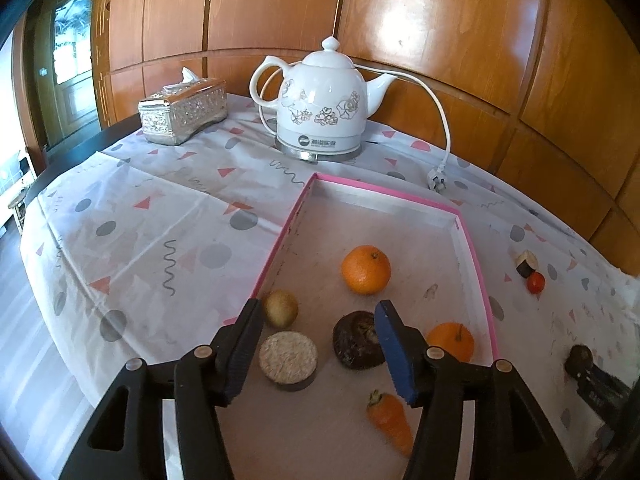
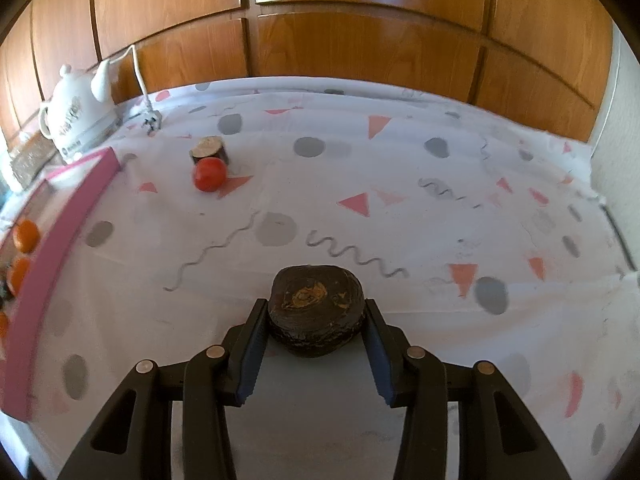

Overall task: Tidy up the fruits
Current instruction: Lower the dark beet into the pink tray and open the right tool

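A home: wood-panelled wall (image 1: 440, 20), kettle (image 1: 320, 100) (floral), tissue box (image 1: 182, 114)

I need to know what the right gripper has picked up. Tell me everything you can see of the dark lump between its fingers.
The dark lump is a squat, rounded, brown-black thing with a rough, ringed top and an orange-brown patch at its middle. It looks like a toy water chestnut or similar; I cannot tell the material. It sits upright between the right gripper's two fingers, both pads pressing its sides, over the patterned tablecloth, outside the pink-rimmed tray. Whether it rests on the cloth is unclear.

Two oranges (image 1: 365, 269) (image 1: 451, 340), one carrot (image 1: 391, 421), one kiwi (image 1: 281, 308), one tomato (image 2: 209, 174), two dark brown fruits (image 1: 355, 339) (image 2: 316, 310), one kettle (image 1: 320, 104).
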The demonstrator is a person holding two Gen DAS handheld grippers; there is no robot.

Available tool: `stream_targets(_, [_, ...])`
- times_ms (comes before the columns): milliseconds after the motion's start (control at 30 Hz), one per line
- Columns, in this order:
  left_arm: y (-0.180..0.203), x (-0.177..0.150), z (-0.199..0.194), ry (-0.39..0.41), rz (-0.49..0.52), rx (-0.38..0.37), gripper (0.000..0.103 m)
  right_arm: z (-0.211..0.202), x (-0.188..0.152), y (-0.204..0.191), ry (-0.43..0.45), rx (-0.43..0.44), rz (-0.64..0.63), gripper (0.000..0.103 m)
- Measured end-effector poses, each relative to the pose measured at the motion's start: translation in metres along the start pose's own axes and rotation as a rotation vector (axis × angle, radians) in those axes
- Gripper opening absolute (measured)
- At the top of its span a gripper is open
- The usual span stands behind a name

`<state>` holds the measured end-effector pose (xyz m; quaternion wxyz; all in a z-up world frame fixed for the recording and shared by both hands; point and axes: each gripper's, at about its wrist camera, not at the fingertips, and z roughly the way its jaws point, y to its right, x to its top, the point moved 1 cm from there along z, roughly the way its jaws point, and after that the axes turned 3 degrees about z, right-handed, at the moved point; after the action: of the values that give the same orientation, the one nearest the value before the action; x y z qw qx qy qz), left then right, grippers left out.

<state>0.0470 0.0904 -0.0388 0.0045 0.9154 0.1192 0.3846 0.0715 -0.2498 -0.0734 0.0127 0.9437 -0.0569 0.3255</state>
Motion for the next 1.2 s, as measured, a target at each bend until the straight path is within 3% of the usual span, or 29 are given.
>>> stream_targets(400, [-0.013,-0.007,-0.006,-0.012,-0.028,-0.003,0.060,-0.030,0.020,-0.120,0.032,0.292,-0.225,0.046])
stream_targets(567, [-0.013,-0.008,-0.008,-0.010,-0.020,-0.009,0.061,-0.036,0.029,-0.167,0.043,0.362,-0.301,0.046])
stream_targets(867, [-0.011,-0.009,-0.011,-0.011,-0.017,-0.019,0.061,-0.018,0.046,-0.219,-0.008,0.406,-0.319,0.046])
stream_targets(1200, [-0.012,-0.009,-0.012,-0.009,-0.023,-0.019,0.061,-0.010,0.044,-0.233,-0.032,0.419,-0.315,0.050])
